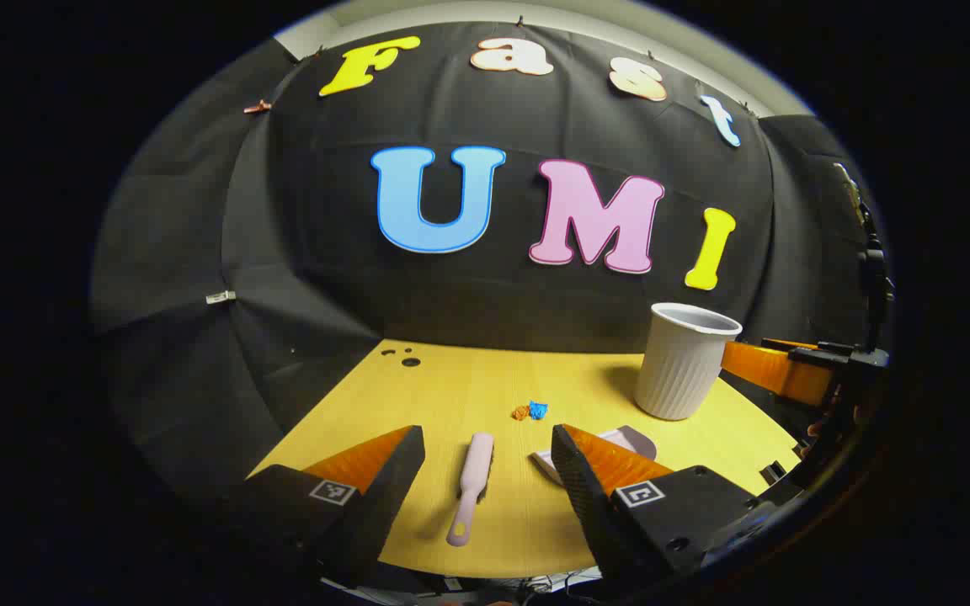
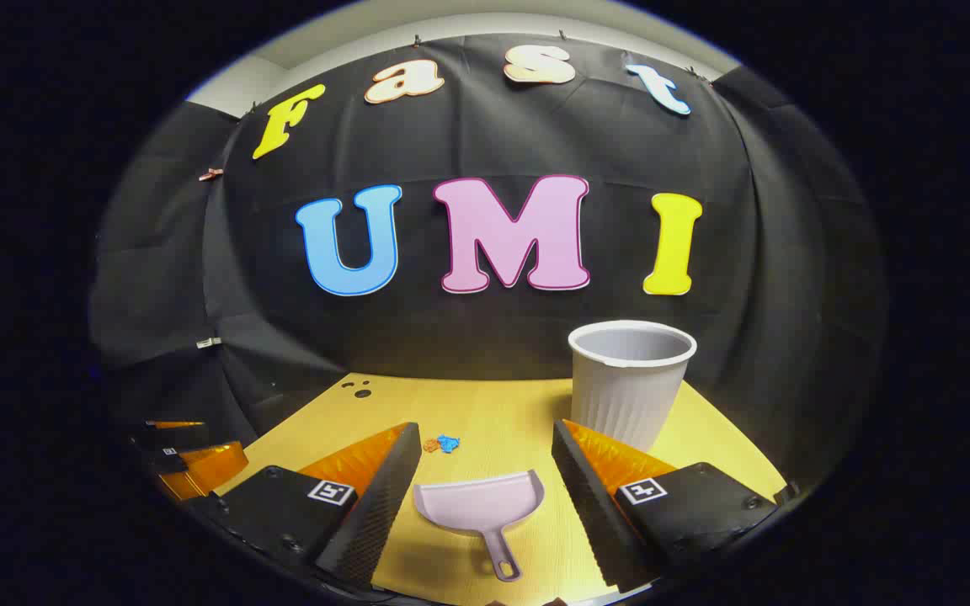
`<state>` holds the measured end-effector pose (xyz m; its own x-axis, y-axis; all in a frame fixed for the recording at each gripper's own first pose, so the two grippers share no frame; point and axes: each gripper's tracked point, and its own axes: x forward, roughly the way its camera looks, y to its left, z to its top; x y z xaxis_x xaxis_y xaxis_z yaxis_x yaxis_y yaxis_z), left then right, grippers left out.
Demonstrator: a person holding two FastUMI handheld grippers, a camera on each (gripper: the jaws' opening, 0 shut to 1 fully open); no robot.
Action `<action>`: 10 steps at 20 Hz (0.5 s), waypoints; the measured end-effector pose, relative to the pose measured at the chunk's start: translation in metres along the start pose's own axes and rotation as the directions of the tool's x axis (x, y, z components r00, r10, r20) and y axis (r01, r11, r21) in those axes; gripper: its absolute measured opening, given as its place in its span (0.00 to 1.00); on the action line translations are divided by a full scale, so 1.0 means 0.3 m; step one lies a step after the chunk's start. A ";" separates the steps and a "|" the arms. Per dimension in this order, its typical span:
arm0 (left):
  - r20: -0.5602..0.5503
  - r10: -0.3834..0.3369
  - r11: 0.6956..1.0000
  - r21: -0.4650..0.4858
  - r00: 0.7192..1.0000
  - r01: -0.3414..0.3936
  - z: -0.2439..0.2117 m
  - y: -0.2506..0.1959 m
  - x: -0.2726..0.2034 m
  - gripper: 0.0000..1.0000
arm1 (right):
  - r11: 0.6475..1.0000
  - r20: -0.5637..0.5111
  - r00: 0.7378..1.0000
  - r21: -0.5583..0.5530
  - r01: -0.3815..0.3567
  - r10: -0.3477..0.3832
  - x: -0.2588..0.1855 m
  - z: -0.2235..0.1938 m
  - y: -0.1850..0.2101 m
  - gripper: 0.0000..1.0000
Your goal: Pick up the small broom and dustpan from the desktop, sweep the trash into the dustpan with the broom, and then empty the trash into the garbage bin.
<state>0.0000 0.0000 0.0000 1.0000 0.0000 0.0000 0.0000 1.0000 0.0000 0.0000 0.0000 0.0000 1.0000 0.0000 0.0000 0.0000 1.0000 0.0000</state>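
Note:
A small pale pink broom lies flat on the yellow desktop, between the spread fingers of my open left gripper, which hovers over it. A pale pink dustpan lies handle toward me between the spread fingers of my open right gripper; its edge peeks out behind the left gripper's right finger. Two small scraps of trash, orange and blue, lie farther out on the desk. A ribbed grey garbage bin stands upright at the back right.
The other gripper's orange and black body shows at the right edge of the left gripper view and at the left edge of the right gripper view. A few dark holes mark the desk's far left corner. The black cloth wall rises behind the desk.

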 end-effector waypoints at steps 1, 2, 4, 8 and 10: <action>-0.011 0.000 1.000 -0.004 1.000 0.000 -0.006 0.000 0.016 0.96 | 1.000 -0.008 1.000 0.003 0.001 -0.001 0.016 -0.002 -0.006 0.98; -0.019 0.004 1.000 -0.001 1.000 -0.004 -0.001 0.005 0.034 0.96 | 1.000 -0.019 1.000 0.008 0.003 -0.003 0.031 -0.008 -0.010 0.98; -0.021 0.012 1.000 0.001 1.000 -0.011 0.009 0.013 0.063 0.96 | 1.000 -0.031 0.999 0.015 0.016 -0.016 0.061 -0.009 -0.026 0.98; -0.042 -0.009 1.000 -0.015 0.999 0.008 0.006 0.014 0.114 0.96 | 0.999 -0.055 0.998 0.021 0.026 -0.025 0.097 -0.022 -0.042 0.99; -0.065 -0.017 0.999 -0.043 0.998 0.014 -0.016 0.016 0.134 0.96 | 0.999 -0.075 0.997 0.029 0.023 -0.021 0.114 -0.036 -0.045 0.99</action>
<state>0.0403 0.0048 -0.0048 0.9978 -0.0168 -0.0646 0.0141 0.9990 -0.0431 0.0343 -0.0136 -0.0108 0.9970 -0.0205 -0.0751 0.0228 0.9993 0.0287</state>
